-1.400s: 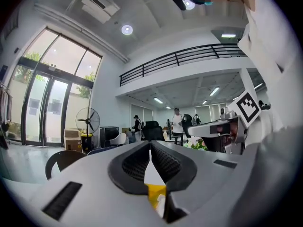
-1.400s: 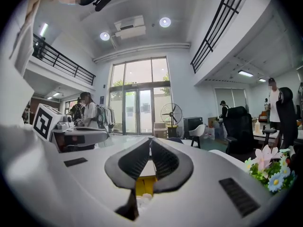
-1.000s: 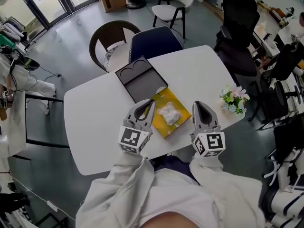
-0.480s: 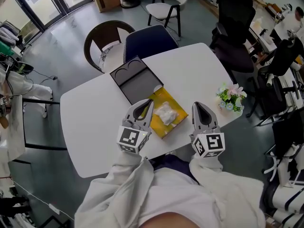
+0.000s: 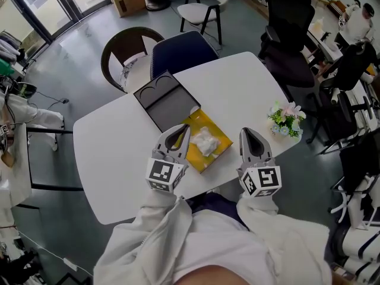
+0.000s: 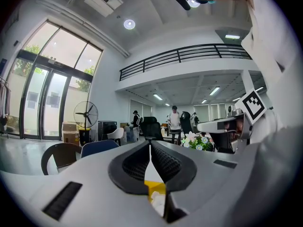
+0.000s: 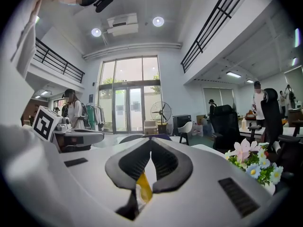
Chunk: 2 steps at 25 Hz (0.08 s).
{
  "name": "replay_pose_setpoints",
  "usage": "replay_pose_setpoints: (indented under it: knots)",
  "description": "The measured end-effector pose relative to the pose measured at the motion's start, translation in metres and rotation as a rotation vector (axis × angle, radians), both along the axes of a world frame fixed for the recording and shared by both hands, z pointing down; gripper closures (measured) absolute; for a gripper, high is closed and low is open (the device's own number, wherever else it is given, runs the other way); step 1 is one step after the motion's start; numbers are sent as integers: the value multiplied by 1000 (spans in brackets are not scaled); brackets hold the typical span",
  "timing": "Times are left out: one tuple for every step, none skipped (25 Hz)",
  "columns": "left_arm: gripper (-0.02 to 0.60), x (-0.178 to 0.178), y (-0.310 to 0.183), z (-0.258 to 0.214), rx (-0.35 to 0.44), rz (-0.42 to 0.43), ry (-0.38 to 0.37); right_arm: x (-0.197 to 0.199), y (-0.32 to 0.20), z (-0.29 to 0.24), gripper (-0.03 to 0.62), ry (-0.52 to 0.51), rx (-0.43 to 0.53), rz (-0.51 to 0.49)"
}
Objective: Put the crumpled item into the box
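Note:
A box lies open on the white table (image 5: 113, 153): a dark grey lid (image 5: 163, 100) and a yellow tray (image 5: 215, 136). The white crumpled item (image 5: 206, 140) rests in the yellow tray. My left gripper (image 5: 184, 129) hovers at the tray's near left side, shut and empty. My right gripper (image 5: 250, 132) hangs to the tray's right near the table edge, also shut with nothing in it. In the left gripper view the jaws (image 6: 150, 143) meet, with the yellow tray (image 6: 156, 189) and the crumpled item (image 6: 158, 203) showing below them. The right gripper view shows closed jaws (image 7: 151, 141) over a yellow sliver (image 7: 143, 188).
A small bunch of flowers (image 5: 285, 120) stands at the table's right edge. A blue chair (image 5: 181, 49) and a brown chair (image 5: 127, 52) stand behind the table. Black office chairs (image 5: 291, 34) crowd the right side. People stand far off in the room.
Only the head view has drifted a little, so the table sits slightly higher and further left. Both grippers and the crumpled item keep their places.

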<state>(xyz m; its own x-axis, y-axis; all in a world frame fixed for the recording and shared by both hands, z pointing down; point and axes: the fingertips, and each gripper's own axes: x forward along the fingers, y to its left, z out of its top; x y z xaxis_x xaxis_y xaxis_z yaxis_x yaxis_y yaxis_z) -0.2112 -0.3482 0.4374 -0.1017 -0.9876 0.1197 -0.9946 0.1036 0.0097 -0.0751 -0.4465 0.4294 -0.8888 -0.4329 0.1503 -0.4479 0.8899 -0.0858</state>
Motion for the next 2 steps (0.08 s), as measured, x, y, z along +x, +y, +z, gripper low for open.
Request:
replay_pose_setpoints:
  knots:
    - [558,0,0,0,-1,0,1,1,0,0,559,1,-1,1]
    - [558,0,1,1,-2,0,3,1,1,1,559,2,-2,2]
